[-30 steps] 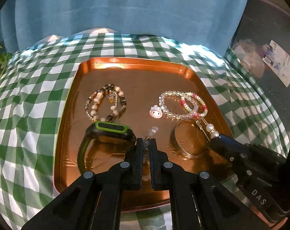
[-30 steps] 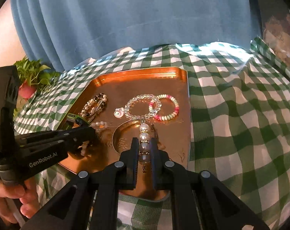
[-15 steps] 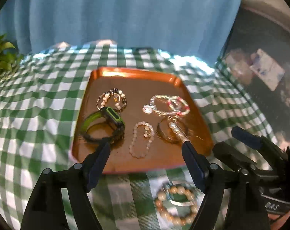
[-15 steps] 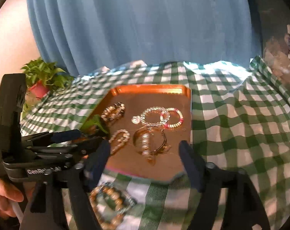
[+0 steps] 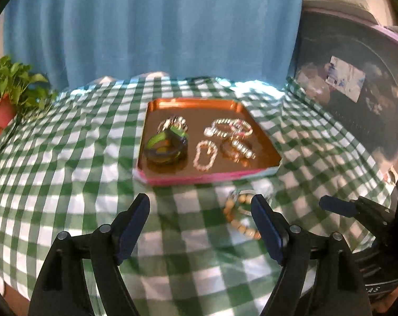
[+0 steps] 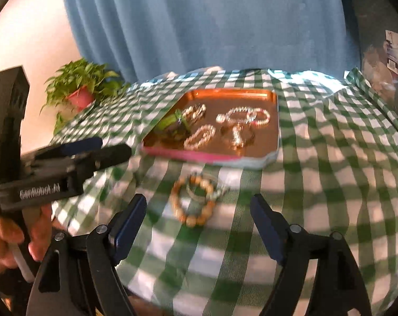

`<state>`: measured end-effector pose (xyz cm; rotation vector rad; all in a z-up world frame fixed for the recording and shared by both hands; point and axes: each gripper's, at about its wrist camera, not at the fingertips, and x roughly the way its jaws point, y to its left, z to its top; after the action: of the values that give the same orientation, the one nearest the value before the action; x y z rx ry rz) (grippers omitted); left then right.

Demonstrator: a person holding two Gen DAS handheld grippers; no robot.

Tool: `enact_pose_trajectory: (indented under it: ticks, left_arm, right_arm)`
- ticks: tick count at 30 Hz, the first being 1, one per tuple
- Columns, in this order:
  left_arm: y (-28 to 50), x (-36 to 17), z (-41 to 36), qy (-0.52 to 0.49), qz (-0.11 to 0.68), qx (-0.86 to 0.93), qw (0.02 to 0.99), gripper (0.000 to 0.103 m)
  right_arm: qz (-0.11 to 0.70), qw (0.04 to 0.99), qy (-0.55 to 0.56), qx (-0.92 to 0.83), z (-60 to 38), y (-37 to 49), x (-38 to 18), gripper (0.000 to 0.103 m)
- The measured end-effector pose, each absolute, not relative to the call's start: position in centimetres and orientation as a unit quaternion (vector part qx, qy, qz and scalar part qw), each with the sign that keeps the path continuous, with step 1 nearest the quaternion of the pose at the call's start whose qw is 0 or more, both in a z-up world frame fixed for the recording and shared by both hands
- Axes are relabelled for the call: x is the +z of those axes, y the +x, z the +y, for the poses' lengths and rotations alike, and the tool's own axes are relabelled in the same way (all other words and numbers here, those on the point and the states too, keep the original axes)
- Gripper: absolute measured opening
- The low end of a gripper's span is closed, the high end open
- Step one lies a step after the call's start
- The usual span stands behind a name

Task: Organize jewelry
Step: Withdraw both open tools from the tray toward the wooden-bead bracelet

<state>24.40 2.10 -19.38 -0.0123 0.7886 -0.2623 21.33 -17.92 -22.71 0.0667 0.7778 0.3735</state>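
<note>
My left gripper (image 5: 200, 210) is spread and empty; my right gripper (image 6: 199, 212) is opening, empty, over the wooden-bead bracelet (image 6: 192, 201) near the copper tray (image 6: 273, 97).

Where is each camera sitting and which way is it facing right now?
Left wrist: on the left gripper, looking down over its open jaws at the copper tray; the right gripper shows at right.
Right wrist: on the right gripper, jaws opening and empty, facing the same tray; the left gripper and a hand show at left.
Shared: tray, green checked cloth, wooden bead bracelet, potted plant.
</note>
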Motion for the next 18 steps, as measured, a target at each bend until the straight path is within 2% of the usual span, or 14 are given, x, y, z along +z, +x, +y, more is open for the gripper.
enact_pose_trajectory:
  ticks: [6, 11, 13, 15, 18]
  left_arm:
    - [24.0, -23.1, 2.9, -0.024, 0.410, -0.127, 0.903, 0.079]
    - [24.5, -24.8, 1.7, -0.013, 0.412, -0.148, 0.899, 0.079]
    - [24.9, -24.9, 1.2, -0.014, 0.413, -0.165, 0.896, 0.079]
    - [25.5, -25.1, 0.8, -0.026, 0.420, -0.180, 0.889, 0.079]
    - [26.3, -25.1, 0.2, -0.041, 0.425, -0.208, 0.880, 0.077]
  right_arm:
    - [0.410, 0.894, 0.008, 0.181, -17.9, 21.6, -26.4, 0.079]
    - [0.391, 0.903, 0.019, 0.177, -18.5, 22.6, -26.4, 0.078]
    - [0.382, 0.907, 0.030, 0.176, -18.7, 23.1, -26.2, 0.072]
    - [0.377, 0.910, 0.035, 0.170, -19.0, 23.8, -26.0, 0.047]
    - [0.376, 0.912, 0.040, 0.161, -19.5, 25.0, -26.1, 0.035]
